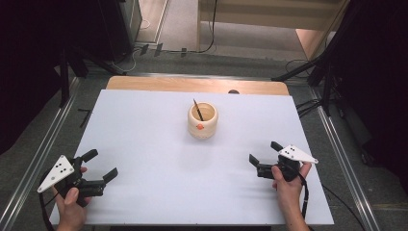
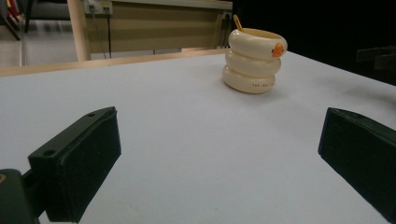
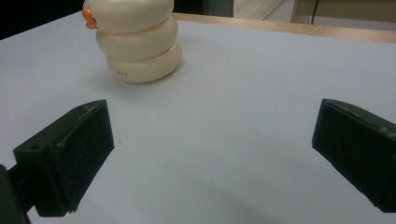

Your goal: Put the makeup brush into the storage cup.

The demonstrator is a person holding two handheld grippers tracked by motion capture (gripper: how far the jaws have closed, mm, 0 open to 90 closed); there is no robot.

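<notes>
A cream ribbed cup (image 1: pixel 202 120) with a small orange mark stands upright near the middle of the white table (image 1: pixel 159 159), toward the back. A thin dark-tipped stick (image 1: pixel 197 109) leans inside it. The cup (image 2: pixel 254 60) appears ahead and to the right in the left gripper view, and the same cup (image 3: pixel 135 39) sits at upper left in the right gripper view. My left gripper (image 1: pixel 99 164) rests open near the front left corner. My right gripper (image 1: pixel 264 153) is open at the front right. Both hold nothing and are well apart from the cup.
A wooden strip (image 1: pixel 197 85) runs along the table's far edge. Metal rails (image 1: pixel 45 144) flank both sides of the table. Cables and stand legs (image 1: pixel 308 72) lie on the floor beyond. A cream cabinet (image 2: pixel 154 25) stands behind the table.
</notes>
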